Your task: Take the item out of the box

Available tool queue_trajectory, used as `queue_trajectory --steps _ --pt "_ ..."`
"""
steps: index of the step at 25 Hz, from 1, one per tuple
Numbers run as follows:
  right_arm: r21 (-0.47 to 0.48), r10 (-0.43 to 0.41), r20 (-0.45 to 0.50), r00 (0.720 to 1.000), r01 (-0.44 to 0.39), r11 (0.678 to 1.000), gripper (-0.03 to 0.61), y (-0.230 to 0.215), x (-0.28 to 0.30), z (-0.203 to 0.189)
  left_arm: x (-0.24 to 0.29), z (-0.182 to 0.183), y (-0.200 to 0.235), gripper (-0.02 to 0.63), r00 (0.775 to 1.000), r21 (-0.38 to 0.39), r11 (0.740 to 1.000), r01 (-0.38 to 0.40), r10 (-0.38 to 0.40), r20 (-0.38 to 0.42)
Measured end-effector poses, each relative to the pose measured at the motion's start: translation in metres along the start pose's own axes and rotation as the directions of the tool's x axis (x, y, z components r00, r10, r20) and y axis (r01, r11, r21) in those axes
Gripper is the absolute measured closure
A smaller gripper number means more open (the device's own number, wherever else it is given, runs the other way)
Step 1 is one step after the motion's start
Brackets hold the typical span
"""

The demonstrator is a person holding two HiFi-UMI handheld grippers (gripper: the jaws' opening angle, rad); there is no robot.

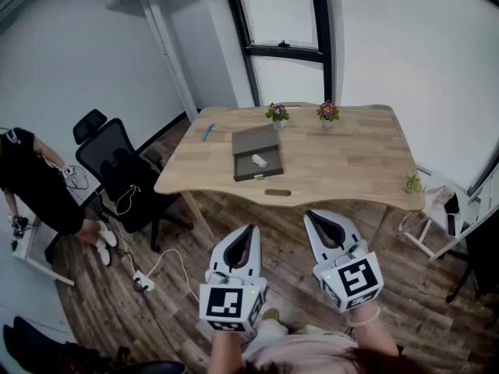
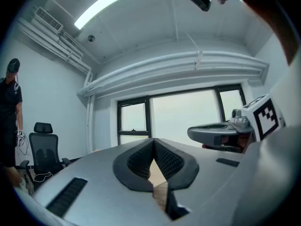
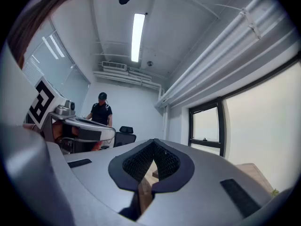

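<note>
Well, you stand back on the wooden floor (image 1: 437, 326), well apart from the table (image 1: 351, 162), so nothing there is within reach yet; its front edge faces you with bare floor between. An office chair (image 1: 117, 166) and a person in black (image 1: 35, 181) are off to the left, out of your path as I judge it. The grey box (image 1: 243, 168) lies open near the middle of the table, so its inside is free from above. Your left tongs (image 1: 248, 234) and right tongs (image 1: 320, 223) are held level, side by side, both clenched on nothing; one will likely have to open before it reaches in. The small white item (image 1: 259, 160) lies inside the box; two flower pots (image 1: 277, 115) stand behind it and a blue pen (image 1: 207, 132) lies to its left, neither in the way.
</note>
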State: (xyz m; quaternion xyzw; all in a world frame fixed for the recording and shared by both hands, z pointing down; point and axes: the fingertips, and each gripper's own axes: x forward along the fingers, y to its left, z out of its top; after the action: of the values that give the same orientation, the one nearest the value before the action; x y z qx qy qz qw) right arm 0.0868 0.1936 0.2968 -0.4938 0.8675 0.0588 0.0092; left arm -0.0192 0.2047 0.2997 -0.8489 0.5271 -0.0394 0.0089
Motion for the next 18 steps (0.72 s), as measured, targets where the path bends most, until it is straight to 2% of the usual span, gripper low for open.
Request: queue_trajectory --steps 8,14,18 --pt "0.036 -0.01 0.018 1.0 0.009 0.999 0.58 -0.017 0.0 -0.005 0.013 -0.002 -0.01 0.618 1.0 0.0 1.0 0.003 -0.003 -0.016" --pt "0.078 -0.001 0.005 1.0 0.0 0.997 0.58 -0.024 0.01 -0.011 0.027 -0.006 -0.004 0.618 1.0 -0.002 1.0 0.009 -0.009 -0.02" --pt "0.073 0.011 0.0 1.0 -0.011 0.997 0.58 -0.029 0.024 -0.014 0.045 -0.01 0.006 0.618 1.0 -0.006 1.0 0.009 -0.009 -0.028"
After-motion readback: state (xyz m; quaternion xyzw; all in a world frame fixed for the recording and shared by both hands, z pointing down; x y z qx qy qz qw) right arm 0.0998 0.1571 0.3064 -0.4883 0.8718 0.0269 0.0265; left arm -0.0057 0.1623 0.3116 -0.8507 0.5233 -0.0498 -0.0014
